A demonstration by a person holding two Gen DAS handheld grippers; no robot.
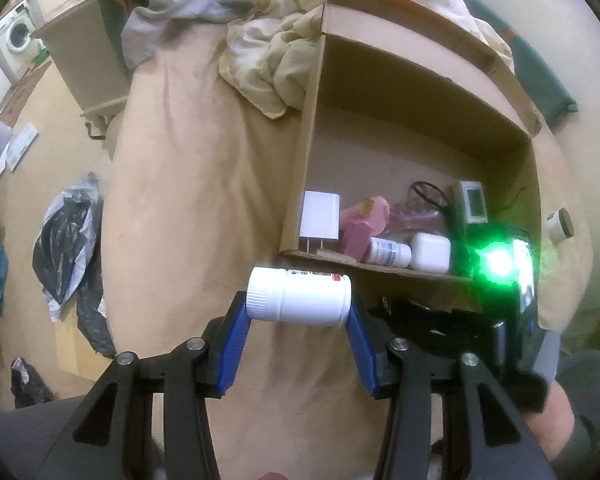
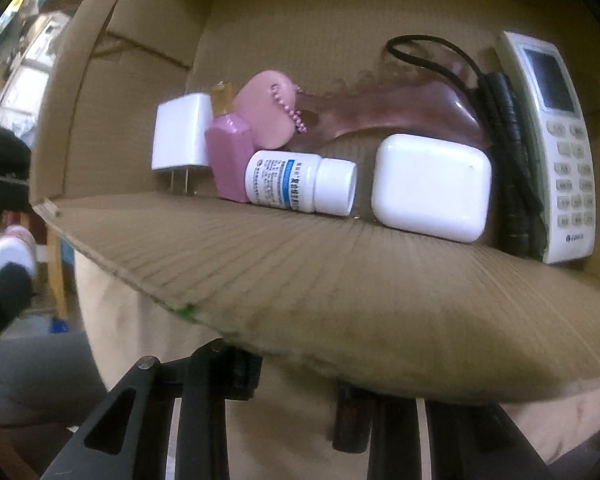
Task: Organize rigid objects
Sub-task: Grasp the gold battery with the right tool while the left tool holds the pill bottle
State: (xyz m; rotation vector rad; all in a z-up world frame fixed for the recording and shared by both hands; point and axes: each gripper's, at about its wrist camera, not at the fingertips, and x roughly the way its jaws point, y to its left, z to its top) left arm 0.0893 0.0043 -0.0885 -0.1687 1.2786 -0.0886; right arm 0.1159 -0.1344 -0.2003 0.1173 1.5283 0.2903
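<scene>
- Our left gripper (image 1: 300, 312) points steeply down over the bed (image 1: 188, 184), jaws partly closed on a white jar (image 1: 300, 296), held sideways just before the cardboard box (image 1: 416, 92).
- Our right gripper (image 2: 296, 384) sits low under the box's front flap (image 2: 340, 288); its fingertips are hidden, so we cannot tell how the jaws stand.
- Inside the box we count one white charger (image 2: 180, 140), one pink bottle (image 2: 230, 160), one small pill bottle (image 2: 296, 184), one white case (image 2: 432, 188), one remote (image 2: 552, 140).
- One more small jar (image 1: 560, 224) lies on the bed beside the box.

A home bedroom, bed (image 1: 188, 184) with rumpled bedding (image 1: 268, 68), washing machine (image 1: 16, 38) beyond, clutter on the floor (image 1: 40, 184)
</scene>
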